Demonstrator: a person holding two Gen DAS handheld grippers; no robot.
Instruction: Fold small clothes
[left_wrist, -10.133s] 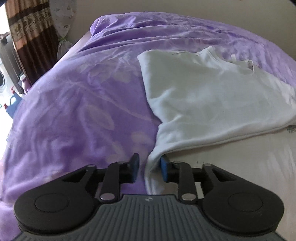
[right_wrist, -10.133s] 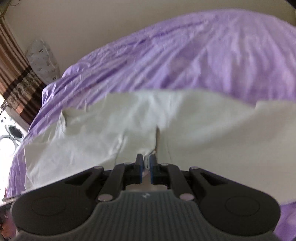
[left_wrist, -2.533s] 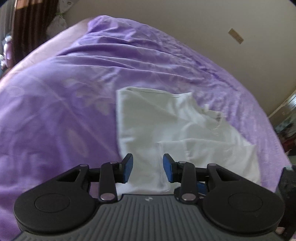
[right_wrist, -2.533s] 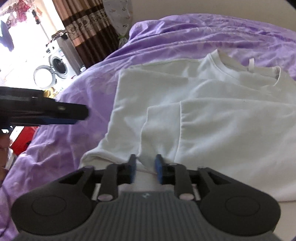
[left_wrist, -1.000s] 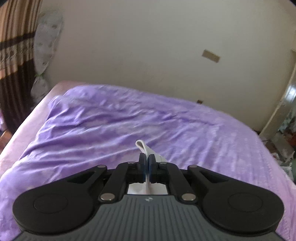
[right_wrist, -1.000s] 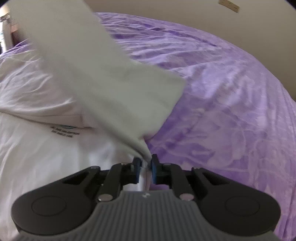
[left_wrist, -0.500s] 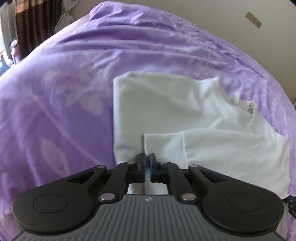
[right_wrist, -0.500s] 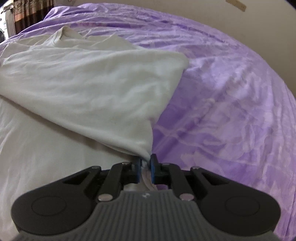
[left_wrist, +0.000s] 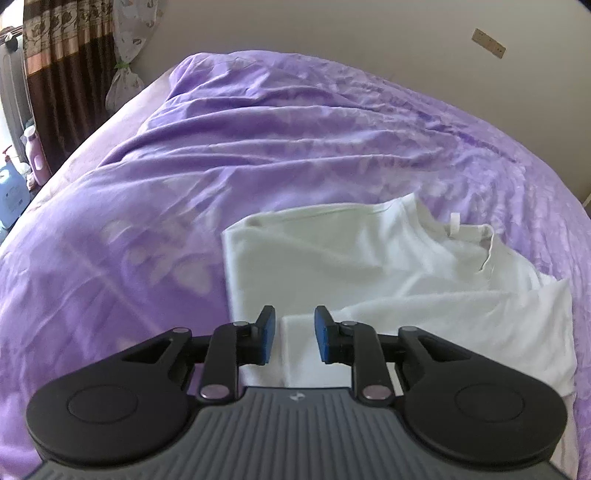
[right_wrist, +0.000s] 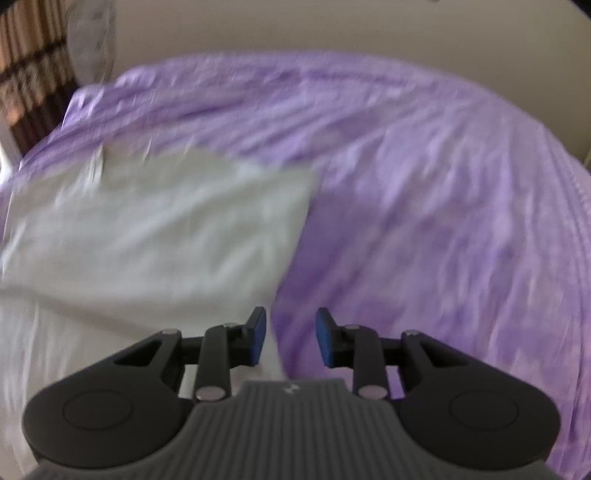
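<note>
A white T-shirt (left_wrist: 369, 266) lies partly folded on the bed's purple sheet (left_wrist: 258, 140), its collar toward the far right in the left wrist view and a folded layer across its near part. The left tongs (left_wrist: 294, 334) stand spread apart with nothing between the blue pads, poised just over the shirt's near folded edge. The right tongs (right_wrist: 290, 334) are likewise parted and empty at the shirt's right edge (right_wrist: 288, 258), in a motion-blurred view

bare purple bedspread (left_wrist: 258, 147) all round shirt (left_wrist: 332, 258)
</note>
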